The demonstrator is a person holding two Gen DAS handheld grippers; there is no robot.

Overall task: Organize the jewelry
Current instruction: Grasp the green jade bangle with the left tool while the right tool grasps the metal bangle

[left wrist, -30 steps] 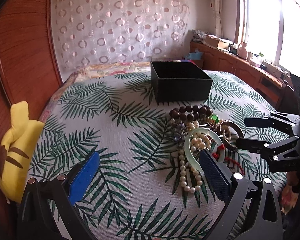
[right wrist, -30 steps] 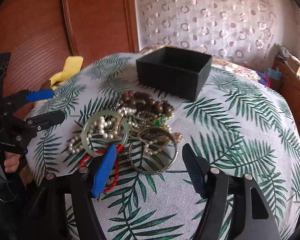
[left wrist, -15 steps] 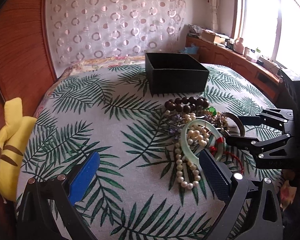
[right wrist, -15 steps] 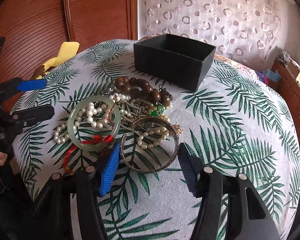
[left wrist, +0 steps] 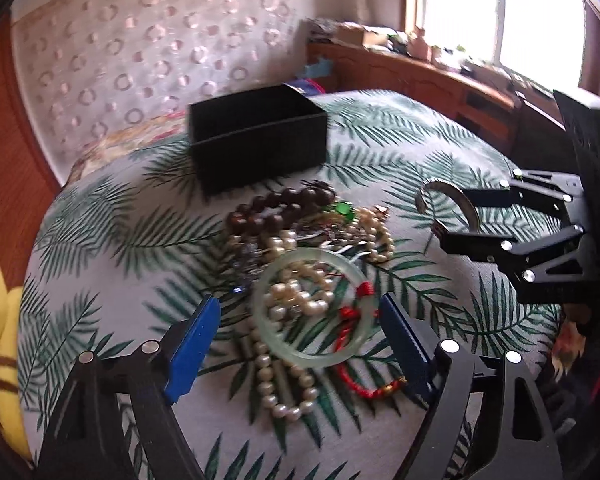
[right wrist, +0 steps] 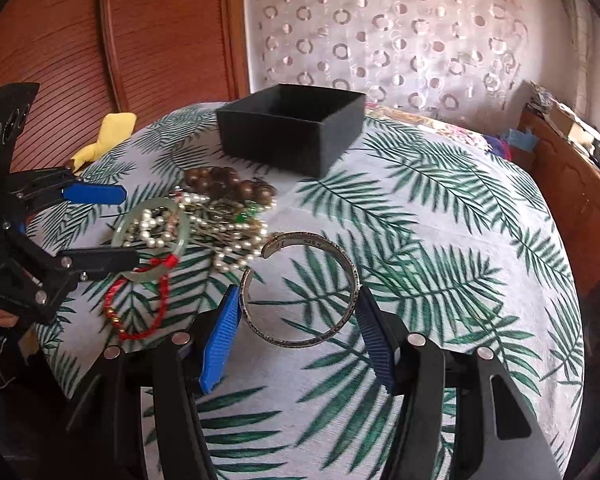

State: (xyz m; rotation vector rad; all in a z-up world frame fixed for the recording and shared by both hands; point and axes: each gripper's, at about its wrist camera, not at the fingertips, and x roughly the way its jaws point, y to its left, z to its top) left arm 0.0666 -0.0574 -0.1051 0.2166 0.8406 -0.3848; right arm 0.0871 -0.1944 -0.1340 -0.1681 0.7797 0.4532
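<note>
On a bed spread with a palm-leaf cloth (right wrist: 440, 208), a tangle of jewelry (left wrist: 300, 240) is lying just in front of a black box (right wrist: 295, 128). The right gripper (right wrist: 295, 320) is clasping a silver cuff bracelet (right wrist: 300, 288) between its pads, clear of the pile. The left gripper (left wrist: 300, 320) is closing around a pale green bangle (left wrist: 316, 308), one pad touching its rim.

we see a matt black box (right wrist: 295, 128) on a printed woven cloth (right wrist: 440, 208). the cuff (right wrist: 300, 288) looks like dull engraved metal, the bangle (left wrist: 316, 312) like smooth, glossy, milky green stone. the pearls (left wrist: 287, 376) shine, the brown beads (left wrist: 275, 212) look like polished wood. we take the pads (right wrist: 219, 340) for ribbed blue plastic.
</note>
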